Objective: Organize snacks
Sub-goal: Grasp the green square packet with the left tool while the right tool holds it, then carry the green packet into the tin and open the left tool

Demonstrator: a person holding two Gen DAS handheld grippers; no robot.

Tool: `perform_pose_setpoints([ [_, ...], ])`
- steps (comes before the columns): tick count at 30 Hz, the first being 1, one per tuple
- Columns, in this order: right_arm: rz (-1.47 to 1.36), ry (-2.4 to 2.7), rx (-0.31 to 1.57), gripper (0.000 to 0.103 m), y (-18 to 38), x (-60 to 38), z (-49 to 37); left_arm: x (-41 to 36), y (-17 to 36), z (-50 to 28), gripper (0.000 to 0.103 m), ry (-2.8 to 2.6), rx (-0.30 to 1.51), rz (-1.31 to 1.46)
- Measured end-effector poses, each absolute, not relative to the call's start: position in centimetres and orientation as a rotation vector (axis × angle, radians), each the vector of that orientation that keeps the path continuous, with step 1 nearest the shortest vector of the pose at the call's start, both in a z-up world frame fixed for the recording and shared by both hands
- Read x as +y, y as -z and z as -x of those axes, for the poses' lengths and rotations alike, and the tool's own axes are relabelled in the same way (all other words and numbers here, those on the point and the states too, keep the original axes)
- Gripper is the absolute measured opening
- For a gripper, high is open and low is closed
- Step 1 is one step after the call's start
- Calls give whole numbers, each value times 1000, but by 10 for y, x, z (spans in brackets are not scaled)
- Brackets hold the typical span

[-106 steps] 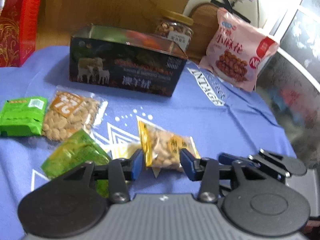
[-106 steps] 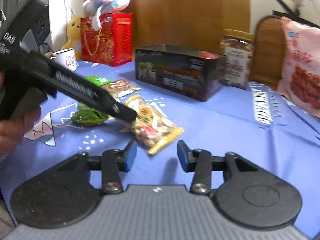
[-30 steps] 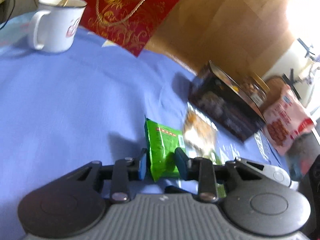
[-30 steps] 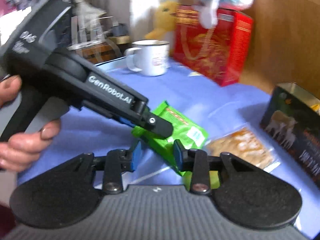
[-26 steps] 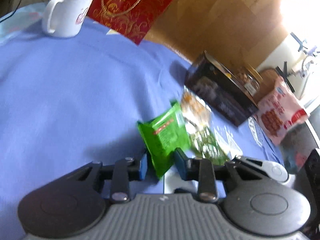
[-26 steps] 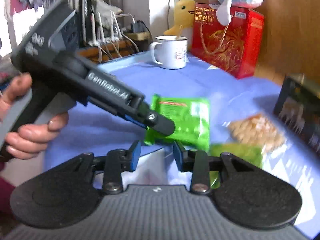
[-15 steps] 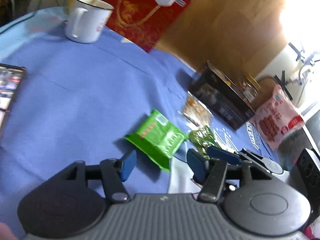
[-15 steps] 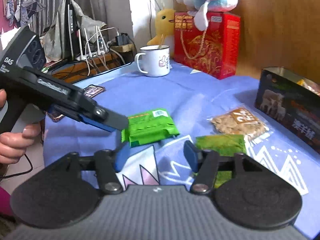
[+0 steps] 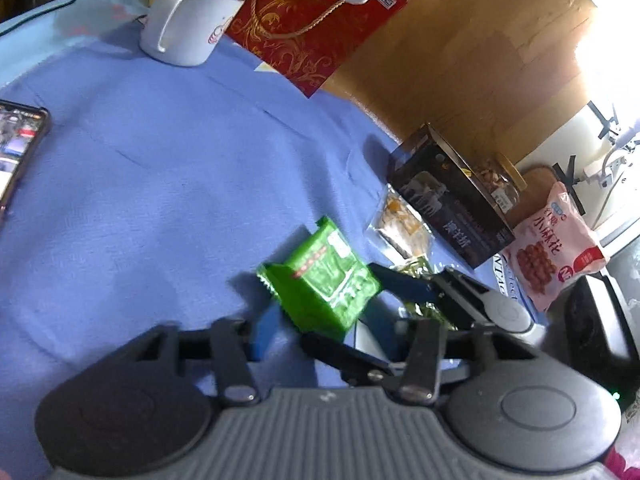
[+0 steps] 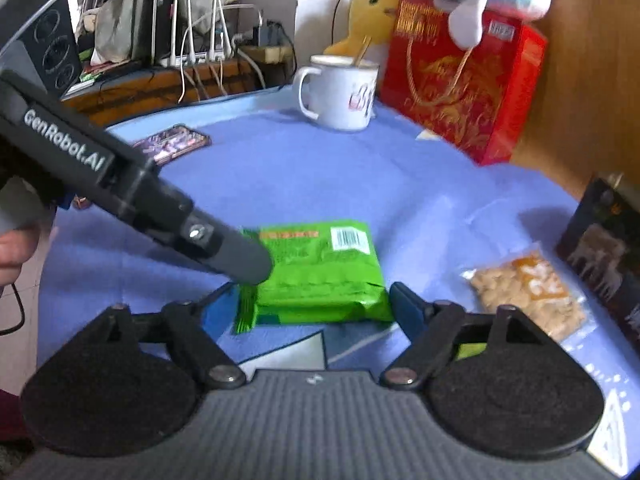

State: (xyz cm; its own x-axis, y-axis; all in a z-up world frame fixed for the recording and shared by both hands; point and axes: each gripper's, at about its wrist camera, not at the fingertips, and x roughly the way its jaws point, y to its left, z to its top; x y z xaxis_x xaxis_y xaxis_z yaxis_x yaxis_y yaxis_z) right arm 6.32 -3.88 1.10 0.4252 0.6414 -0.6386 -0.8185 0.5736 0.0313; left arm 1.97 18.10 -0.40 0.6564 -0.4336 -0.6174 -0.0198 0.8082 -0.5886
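The flat green foil snack packet (image 10: pixel 316 268), released a moment ago, now lies on the blue cloth surface (image 10: pixel 320 168); both the left hand-held gripper (image 9: pixel 320 330) and right hand-held gripper (image 10: pixel 316 304) are spread around it, suggesting a re-grasp.

Green snack packet (image 10: pixel 316 272) lay flat on blue cloth, barcode up. Clear nut packet (image 10: pixel 528 292) with orange label sat well right of it, near dark open box (image 9: pixel 448 200). Pink bag (image 9: pixel 554 248) stood beyond the box.
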Motion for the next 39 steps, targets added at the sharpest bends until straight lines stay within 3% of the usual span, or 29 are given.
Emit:
perform_pose_setpoints([
  [1,294,-930,655,64,-12,-41,-63,179,4,-20,30,242,832,584],
  [2,289,-927,651,62,-14,-43,-62,176,4,-23,29,259,840,582],
  [12,102,-665,587,61,-33,-139,-47,78,-30,-61,28,512,846,401],
  [21,35,-456,649,59,-21,-217,-33,-28,-16,-96,26,666,971,207],
  [32,36,-405,425,53,-61,-214,-105,-29,-87,-170,28,598,770,186],
  [36,32,-340,391,53,-62,-215,-146,-43,-89,-221,28,606,755,179],
  [39,10,-289,370,62,-58,-226,-166,-56,-82,-250,38,603,758,193],
])
